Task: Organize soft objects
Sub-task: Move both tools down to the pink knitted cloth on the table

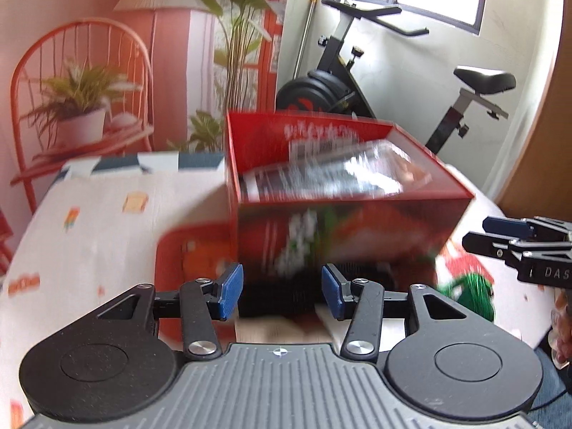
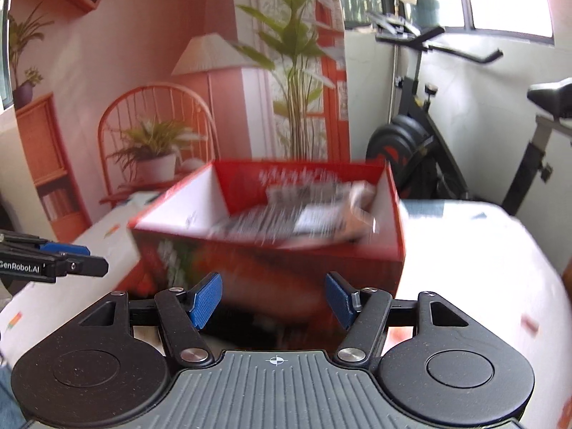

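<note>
Both tools are spread wide with nothing between the pads. The left tool (image 1: 282, 291) and the right tool (image 2: 273, 300) both face the red box (image 1: 343, 228), which sits on a counter (image 1: 96, 228) under a pale patterned cloth. Pretty blurry, but the box is open on top and holds a dark packet in shiny wrap (image 1: 321, 175), lying flat inside. Just in front of the box, right below both tools, there's something dark and ribbed (image 1: 275, 296); can't tell what it is. The left view alone catches a red and green soft thing (image 1: 468, 279) at the box's right corner, partly tucked behind it. Behind the box stand an exercise bike (image 1: 357, 82) and a printed room backdrop (image 1: 107, 71).
</note>
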Demonstrator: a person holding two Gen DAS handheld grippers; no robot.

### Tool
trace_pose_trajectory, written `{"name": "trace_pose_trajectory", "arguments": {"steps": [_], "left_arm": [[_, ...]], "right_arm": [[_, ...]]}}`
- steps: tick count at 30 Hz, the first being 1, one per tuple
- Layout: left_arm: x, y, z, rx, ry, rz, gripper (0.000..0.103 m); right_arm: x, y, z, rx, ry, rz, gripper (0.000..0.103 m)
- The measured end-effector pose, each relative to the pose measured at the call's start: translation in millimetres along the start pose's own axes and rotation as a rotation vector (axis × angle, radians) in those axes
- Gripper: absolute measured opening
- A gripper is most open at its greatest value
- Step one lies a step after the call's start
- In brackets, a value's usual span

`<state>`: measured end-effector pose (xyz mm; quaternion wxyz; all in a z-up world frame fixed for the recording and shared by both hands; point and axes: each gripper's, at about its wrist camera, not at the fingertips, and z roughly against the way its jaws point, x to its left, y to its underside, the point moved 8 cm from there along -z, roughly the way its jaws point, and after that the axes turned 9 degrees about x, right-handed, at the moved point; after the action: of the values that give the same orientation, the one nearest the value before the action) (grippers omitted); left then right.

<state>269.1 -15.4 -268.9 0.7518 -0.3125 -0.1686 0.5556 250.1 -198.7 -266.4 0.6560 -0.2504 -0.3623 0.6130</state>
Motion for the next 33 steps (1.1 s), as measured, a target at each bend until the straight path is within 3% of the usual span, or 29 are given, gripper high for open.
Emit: {"name": "trace_pose_trajectory", "arguments": {"steps": [6, 13, 16, 22, 33], "left_arm": [[0.0, 48.6, -11.3, 0.068, 0.006, 0.056, 0.051], [7.1, 77.4, -26.2, 0.093, -0.021, 0.138, 0.051], [4.5, 89.3, -32.1, 0.126, -0.035, 0.122, 0.051], [6.7, 93.5, -34.0, 0.137, -0.047, 0.113, 0.051], [8.0, 100.8, -36.6, 0.144, -0.032, 0.129, 0.052]], "right_arm": [[15.1, 55.3, 7.8, 0.063, 0.007, 0.001, 0.061], [22.8, 93.6, 27.1, 0.082, 0.041, 0.014, 0.061], [16.0, 106.0, 32.2, 0.116, 0.076, 0.01, 0.061], [2.8, 123.1, 37.0, 0.18, 0.127, -0.015, 0.064], [-9.2, 150.2, 3.4, 0.294, 0.112, -0.066, 0.067]]}}
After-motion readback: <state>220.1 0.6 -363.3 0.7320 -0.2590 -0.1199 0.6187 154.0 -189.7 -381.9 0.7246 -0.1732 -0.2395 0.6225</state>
